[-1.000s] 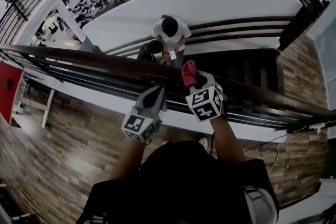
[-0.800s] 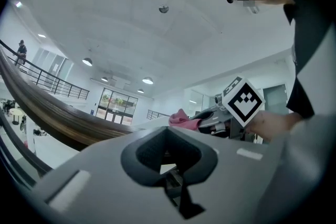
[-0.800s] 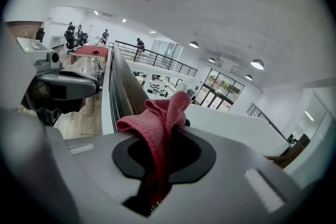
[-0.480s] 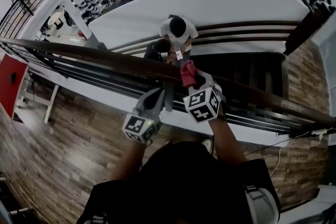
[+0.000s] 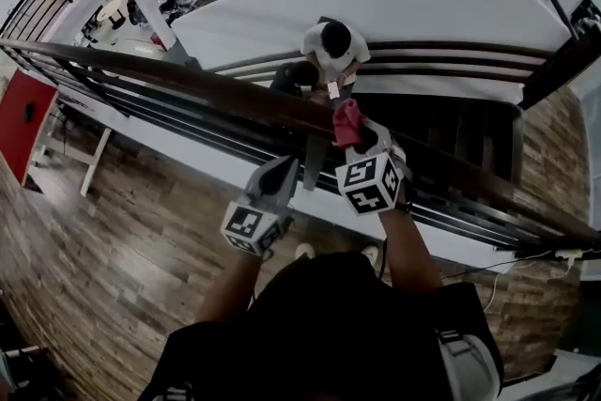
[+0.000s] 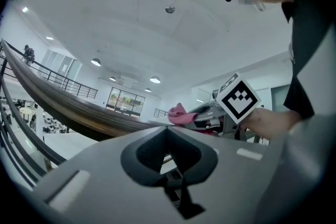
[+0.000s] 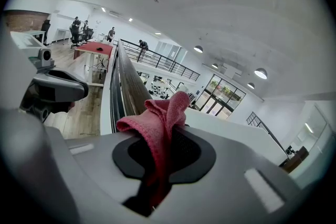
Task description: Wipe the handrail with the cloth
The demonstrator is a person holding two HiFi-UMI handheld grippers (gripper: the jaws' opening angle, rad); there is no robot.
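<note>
The red cloth is pinched in the right tongs, its bunched end sticking out ahead of them over the dark wooden handrail. The left tongs hang just to their left, pressed together on nothing, short of the rail. Beyond the rail, two people stand on stairs below.

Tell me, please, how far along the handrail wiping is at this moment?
Done: the cloth is clamped in the right claw. In hand: it sits on top of the handrail, seemingly in contact. Left: long stretches of rail run both ways, and no wiped part can be told from the rest. The left claw is shut and empty, on the person's side of the rail.
</note>
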